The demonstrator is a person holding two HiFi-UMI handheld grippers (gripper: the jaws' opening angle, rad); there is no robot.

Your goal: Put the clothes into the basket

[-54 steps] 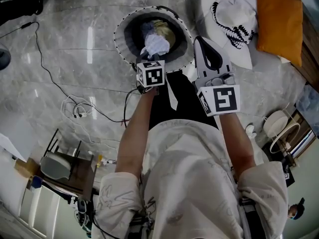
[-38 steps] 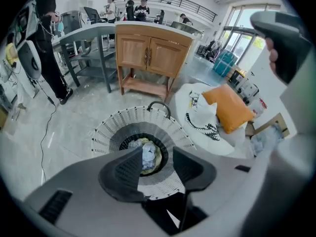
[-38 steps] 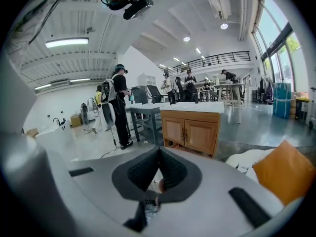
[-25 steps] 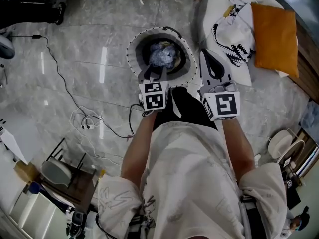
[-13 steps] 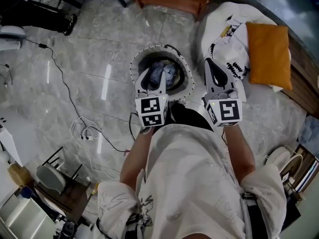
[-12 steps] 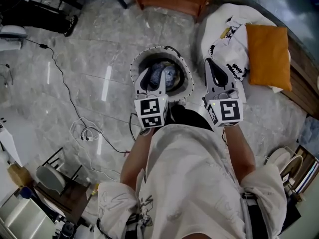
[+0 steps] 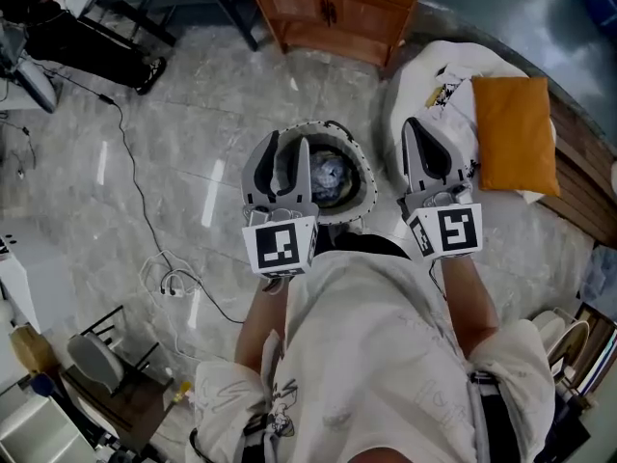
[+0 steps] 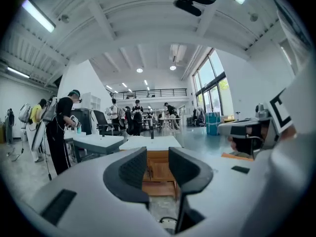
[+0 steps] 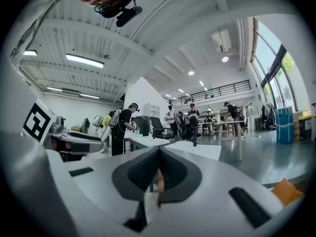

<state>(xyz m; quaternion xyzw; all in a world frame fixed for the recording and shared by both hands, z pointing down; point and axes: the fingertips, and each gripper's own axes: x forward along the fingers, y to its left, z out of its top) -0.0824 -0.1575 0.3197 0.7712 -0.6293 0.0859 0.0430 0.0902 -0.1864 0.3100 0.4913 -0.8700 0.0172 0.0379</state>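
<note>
Left gripper risen, closing empty; clothes well below.

The basket has a pale rim edged with small dark dots and a dark inside; the clothes in it are pale blue-white. The floor is grey marble with lighter veins. A cushion is plain orange — beside it, a white cloth carries black markings. The cabinet is reddish-brown wood.
</note>
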